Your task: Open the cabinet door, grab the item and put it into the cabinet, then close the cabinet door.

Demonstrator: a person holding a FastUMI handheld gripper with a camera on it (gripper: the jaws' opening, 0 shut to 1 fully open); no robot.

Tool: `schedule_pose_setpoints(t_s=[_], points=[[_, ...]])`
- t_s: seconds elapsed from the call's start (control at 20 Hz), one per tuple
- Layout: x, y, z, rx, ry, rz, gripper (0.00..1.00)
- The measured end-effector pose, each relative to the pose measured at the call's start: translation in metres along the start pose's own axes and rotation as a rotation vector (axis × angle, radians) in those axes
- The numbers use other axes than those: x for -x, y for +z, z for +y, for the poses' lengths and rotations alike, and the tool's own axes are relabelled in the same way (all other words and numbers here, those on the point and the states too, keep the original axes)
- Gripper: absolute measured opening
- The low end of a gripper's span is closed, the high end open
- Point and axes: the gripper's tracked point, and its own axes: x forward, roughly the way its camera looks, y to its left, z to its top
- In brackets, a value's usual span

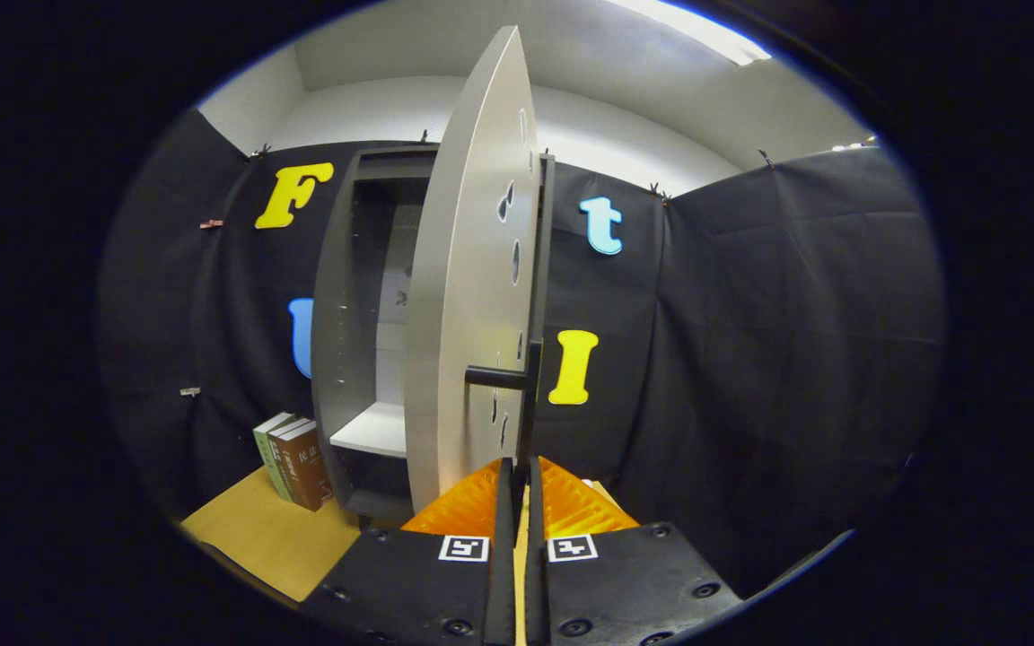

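Observation:
A grey cabinet [342, 341] stands on the table against the booth wall. Its light grey door [468, 296] is swung about halfway open, with its edge turned toward me. A black bar handle [530, 395] runs down the door's outer face, and its lower end sits between my orange fingers [468, 507]. My gripper [521, 489] is shut on that lower end, with only a thin slit left between the pads. Inside the cabinet a white shelf [373, 431] shows. Several upright books [294, 462] stand on the table just left of the cabinet.
The tan tabletop [257, 538] stretches out left of my fingers, in front of the books. Black cloth walls close the booth behind and to the right of the cabinet. The open door stands between my fingers and the cabinet's inside.

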Motion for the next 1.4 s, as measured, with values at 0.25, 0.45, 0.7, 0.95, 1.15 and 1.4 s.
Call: schedule_pose_setpoints(t_s=[0.25,0.45,0.7,0.95,1.15,1.4], points=[[-0.001,0.000,-0.019,-0.087,-0.040,-0.003,0.06],[0.001,0.000,-0.022,-0.074,-0.046,-0.003,0.06],[0.003,0.012,-0.034,-0.033,-0.099,-0.048,0.10],[0.029,0.026,-0.026,-0.015,-0.099,-0.054,0.60],[0.051,0.057,0.002,-0.041,-0.053,-0.140,0.97],[0.060,0.053,0.083,-0.075,0.128,-0.117,0.97]])
